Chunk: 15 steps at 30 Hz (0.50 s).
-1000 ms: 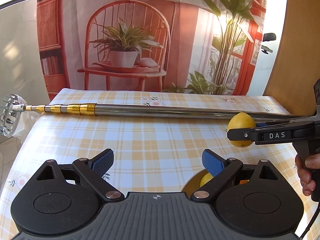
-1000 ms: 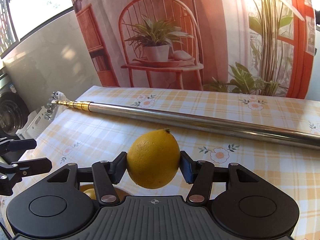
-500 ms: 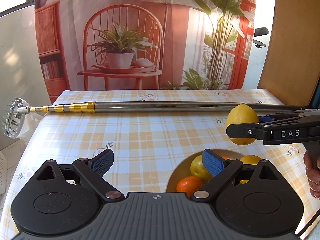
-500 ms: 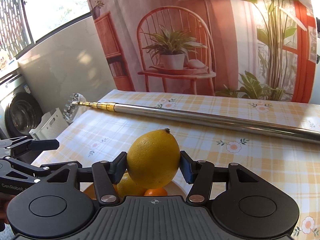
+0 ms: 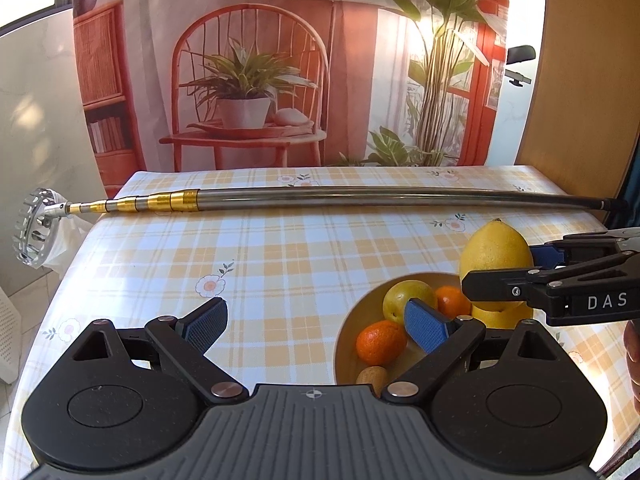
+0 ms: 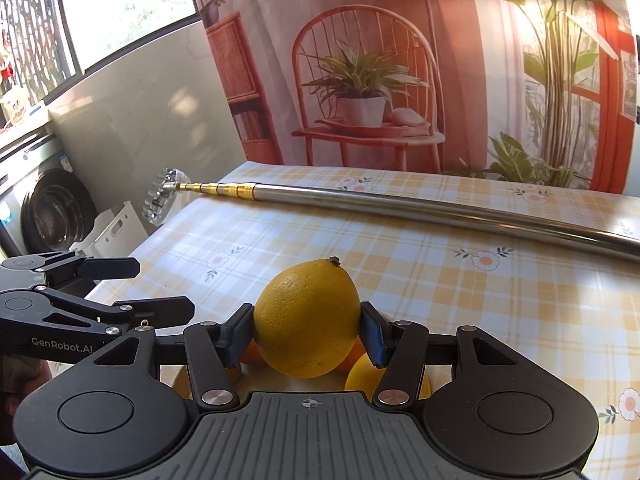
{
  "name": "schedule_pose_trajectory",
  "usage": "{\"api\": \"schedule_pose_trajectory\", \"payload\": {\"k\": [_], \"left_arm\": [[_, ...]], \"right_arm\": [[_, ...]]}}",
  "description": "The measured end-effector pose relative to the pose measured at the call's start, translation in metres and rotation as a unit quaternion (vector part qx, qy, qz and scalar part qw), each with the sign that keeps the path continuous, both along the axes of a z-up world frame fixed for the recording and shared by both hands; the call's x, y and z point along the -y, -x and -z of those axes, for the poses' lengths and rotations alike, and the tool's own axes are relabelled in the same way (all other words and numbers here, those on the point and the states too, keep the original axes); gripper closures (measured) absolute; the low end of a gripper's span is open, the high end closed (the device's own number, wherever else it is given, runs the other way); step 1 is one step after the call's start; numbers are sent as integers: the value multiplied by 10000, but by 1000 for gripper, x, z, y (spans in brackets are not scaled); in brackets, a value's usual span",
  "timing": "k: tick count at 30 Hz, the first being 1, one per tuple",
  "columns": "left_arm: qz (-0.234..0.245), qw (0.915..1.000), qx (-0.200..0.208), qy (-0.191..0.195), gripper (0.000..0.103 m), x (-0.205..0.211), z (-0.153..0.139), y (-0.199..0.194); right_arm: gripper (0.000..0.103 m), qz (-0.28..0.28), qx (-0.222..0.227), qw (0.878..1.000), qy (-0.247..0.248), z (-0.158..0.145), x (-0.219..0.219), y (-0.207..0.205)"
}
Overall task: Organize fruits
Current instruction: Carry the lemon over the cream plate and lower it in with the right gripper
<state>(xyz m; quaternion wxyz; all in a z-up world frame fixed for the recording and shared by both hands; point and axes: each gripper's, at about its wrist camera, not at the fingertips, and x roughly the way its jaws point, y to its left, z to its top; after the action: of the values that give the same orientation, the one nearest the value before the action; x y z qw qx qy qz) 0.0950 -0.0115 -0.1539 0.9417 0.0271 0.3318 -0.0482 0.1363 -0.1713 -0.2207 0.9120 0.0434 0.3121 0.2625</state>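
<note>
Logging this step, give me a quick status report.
Right gripper shut on lemon, above bowl. Left gripper open, empty. Long pole across table, clear of bowl.

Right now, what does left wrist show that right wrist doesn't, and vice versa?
Left wrist only: the bowl's contents laid out, two oranges, a greenish-yellow fruit, a small brown fruit; the open left gripper holding nothing.

Right wrist only: a washing machine and window at left; both pads of the right gripper pressed on the lemon.

Both: the lemon held over the bowl, the telescopic pole, the plaid tablecloth, the printed backdrop.
</note>
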Motion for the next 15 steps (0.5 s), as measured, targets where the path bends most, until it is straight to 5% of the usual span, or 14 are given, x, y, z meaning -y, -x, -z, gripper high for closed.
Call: {"api": "schedule_pose_trajectory", "payload": {"k": [15], "left_arm": [[-186,9998,-31,33,6,-9,3,2]], "right_arm": [[51,-552,-445,9972,242,26,-36,7]]}}
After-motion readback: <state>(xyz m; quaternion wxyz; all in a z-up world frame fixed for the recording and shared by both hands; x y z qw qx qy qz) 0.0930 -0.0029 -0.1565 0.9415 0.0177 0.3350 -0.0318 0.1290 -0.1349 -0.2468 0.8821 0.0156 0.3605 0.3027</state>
